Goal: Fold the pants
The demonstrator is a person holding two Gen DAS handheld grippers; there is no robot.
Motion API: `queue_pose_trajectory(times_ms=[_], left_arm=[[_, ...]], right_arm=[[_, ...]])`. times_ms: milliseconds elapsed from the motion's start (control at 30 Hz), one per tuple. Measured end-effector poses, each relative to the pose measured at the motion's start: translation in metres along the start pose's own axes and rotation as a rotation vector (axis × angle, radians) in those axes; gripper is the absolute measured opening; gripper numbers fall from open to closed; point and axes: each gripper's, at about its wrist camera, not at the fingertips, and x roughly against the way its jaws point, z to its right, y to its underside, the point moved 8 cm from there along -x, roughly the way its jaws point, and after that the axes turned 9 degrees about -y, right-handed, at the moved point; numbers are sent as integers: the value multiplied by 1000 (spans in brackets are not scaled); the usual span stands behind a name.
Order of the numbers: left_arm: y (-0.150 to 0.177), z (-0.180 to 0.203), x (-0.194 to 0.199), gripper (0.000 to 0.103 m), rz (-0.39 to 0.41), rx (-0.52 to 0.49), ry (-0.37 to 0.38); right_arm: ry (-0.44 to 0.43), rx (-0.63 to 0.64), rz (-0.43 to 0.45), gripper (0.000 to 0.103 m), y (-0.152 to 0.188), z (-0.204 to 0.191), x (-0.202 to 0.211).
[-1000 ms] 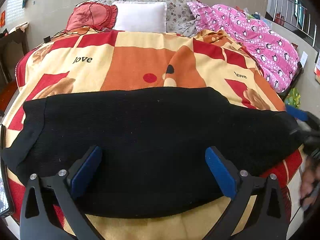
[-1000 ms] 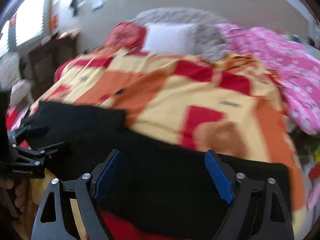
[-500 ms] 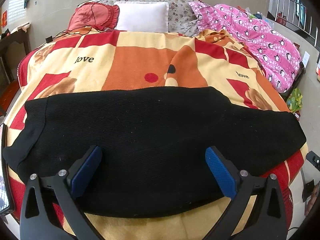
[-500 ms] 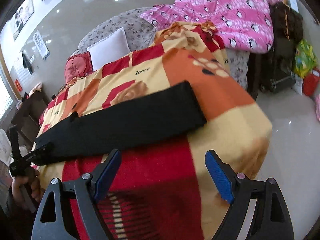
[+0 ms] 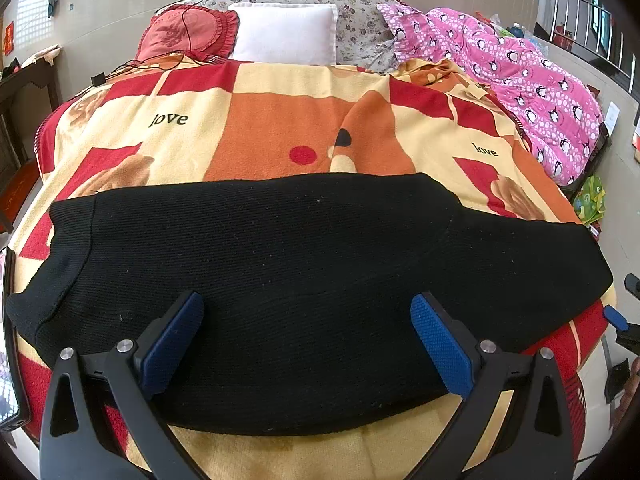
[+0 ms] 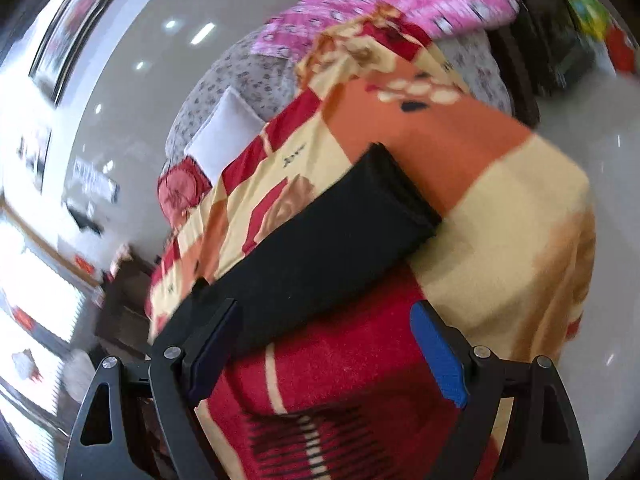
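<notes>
The black pants [image 5: 312,280] are lying flat across the near end of the bed, on the red, orange and cream blanket [image 5: 280,120], already doubled lengthwise into one long dark band. Their long axis is running side to side in front of you, from the wider waist end at your left to the narrow leg end [image 6: 400,188] reaching toward the bed's right-hand corner. Your left gripper [image 5: 308,344] is hovering over the middle of the band, pointing down at it, with its blue pads [image 5: 438,346] standing wide apart and nothing between them; the cloth is lying beneath them, not pinched. Your right gripper [image 6: 324,352] is sitting off the bed's corner and looking along the band from its leg end, rolled so the room appears tilted; its fingers are also spread wide and holding nothing, with the near edge of the pants just beyond its left-hand finger and the red part of the blanket under the gap. So the leg end is nearer your right hand, the waist end nearer your left. The next fold probably means bringing the leg end along the long axis toward the waist. Behind the pants, a white pillow [image 5: 286,32] and a pink quilt [image 5: 520,76] are resting well apart from the work.
</notes>
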Motion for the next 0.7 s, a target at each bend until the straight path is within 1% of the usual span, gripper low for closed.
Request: queue_pose_trajectory(times_ms=[33,100,167,267,333,433,600,700], left_arm=[[0,0,0,103,0,0,0],[0,0,0,103,0,1,2],[0,0,0,103,0,1,1],[0,0,0,103,1,3,3],[0,0,0,103,2,5,5],[0,0,0,103,2,5,6],[-1,0,1,103,4,9,11],[-1,0,1,103,4,8,11]], right_arm=[[-21,-23,11,87,-2,1,1],[-35,-50,17,87,-3,3,2],[-60,-107,24,88,-5,6,3],[-121,-253,49,88,-11,15,3],[-133,-344,67,88,-15,22,3],[-146,-426,89,88,-19,28,3],[-122,-441,131,87,-29,34,2],[-129,-429,149,87,-39,37,-3]])
